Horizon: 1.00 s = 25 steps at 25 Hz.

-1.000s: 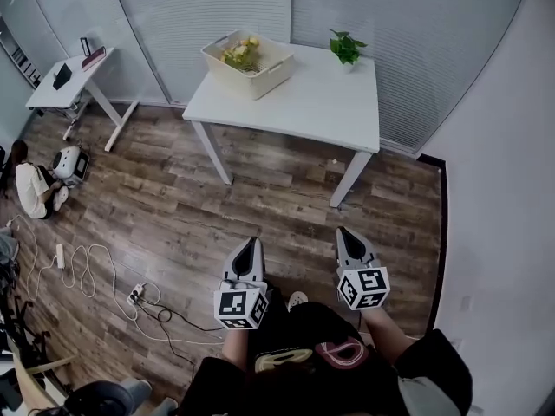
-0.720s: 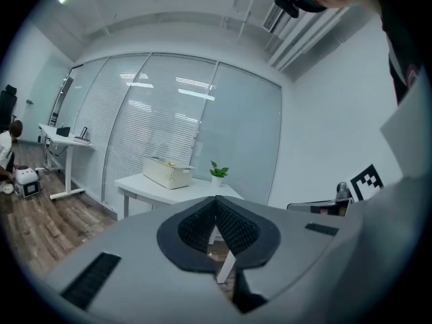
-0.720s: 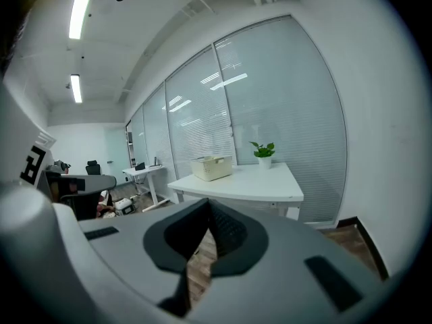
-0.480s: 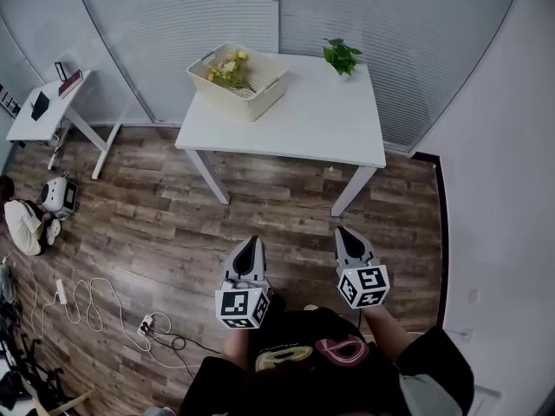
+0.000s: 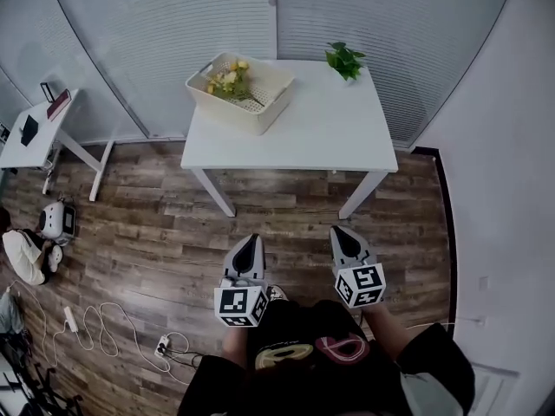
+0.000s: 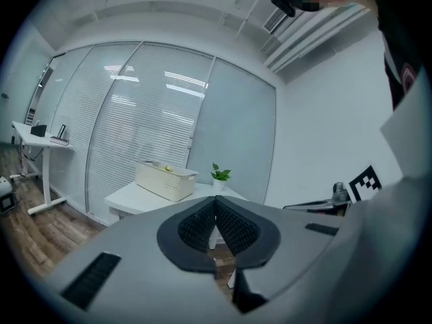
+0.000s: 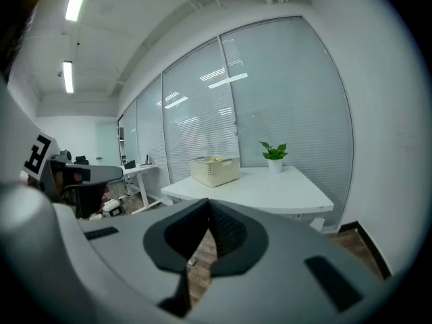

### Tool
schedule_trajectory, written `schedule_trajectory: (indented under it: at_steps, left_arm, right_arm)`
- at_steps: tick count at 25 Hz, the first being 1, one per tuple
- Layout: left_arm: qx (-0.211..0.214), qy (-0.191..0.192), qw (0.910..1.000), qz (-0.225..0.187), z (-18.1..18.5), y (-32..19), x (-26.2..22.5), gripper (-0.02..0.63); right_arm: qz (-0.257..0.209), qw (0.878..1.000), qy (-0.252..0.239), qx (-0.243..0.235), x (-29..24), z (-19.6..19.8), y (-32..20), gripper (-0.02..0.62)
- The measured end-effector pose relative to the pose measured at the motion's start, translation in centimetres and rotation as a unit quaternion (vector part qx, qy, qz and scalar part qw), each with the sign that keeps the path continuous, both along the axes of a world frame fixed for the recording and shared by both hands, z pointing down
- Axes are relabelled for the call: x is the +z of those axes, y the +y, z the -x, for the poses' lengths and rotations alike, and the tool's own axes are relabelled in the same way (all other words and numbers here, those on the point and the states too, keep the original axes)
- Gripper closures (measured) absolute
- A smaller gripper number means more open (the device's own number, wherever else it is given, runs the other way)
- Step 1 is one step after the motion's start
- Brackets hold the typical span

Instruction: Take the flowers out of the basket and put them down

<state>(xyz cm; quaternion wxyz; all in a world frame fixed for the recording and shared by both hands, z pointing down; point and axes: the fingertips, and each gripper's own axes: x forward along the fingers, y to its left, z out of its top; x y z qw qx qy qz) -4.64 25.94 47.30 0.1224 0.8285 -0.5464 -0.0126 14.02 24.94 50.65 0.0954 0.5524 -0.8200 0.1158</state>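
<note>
A cream basket (image 5: 240, 90) stands on the far left of a white table (image 5: 321, 137), with yellow flowers (image 5: 227, 78) lying inside it. The basket (image 6: 165, 180) shows small in the left gripper view, and the basket (image 7: 214, 170) also shows in the right gripper view. My left gripper (image 5: 247, 246) and right gripper (image 5: 344, 237) are held side by side over the wooden floor, well short of the table. Both are shut with nothing between the jaws. In their own views, the left gripper (image 6: 215, 199) and the right gripper (image 7: 208, 202) point toward the table.
A small potted plant (image 5: 345, 60) stands at the table's far right corner. Glass walls with blinds run behind the table. A second desk (image 5: 35, 130) stands at left, with a person (image 5: 24, 255) crouched on the floor and cables (image 5: 95, 336) nearby. A white wall (image 5: 503, 189) closes the right side.
The table with the basket has come nearer and lower in the head view as I walk toward it. Both grippers keep their places in the picture and stay shut.
</note>
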Motion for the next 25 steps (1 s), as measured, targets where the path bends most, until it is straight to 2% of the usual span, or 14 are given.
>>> schedule_trajectory:
  at_steps: [9,13,17,25]
  left_arm:
    - [0.009,-0.001,0.9999,0.012,2.3,-1.6,0.5,0.589]
    - [0.030,0.040,0.9987,0.011,2.2,-1.6,0.2,0.589]
    - [0.011,0.003,0.9996,0.027,3.0,-2.1,1.5,0.589]
    - [-0.026,-0.002,0.9993,0.026,5.0,-3.4,1.5,0.589]
  right_arm:
    - [0.004,1.000,0.008,0.020,0.2,1.4,-0.7,0.584]
    - [0.005,1.000,0.015,0.014,0.3,1.8,-0.9,0.586]
    - [0.004,1.000,0.004,-0.001,0.4,3.0,-1.3,0.584]
    - [-0.003,1.000,0.006,-0.024,0.3,4.7,-4.1,0.584]
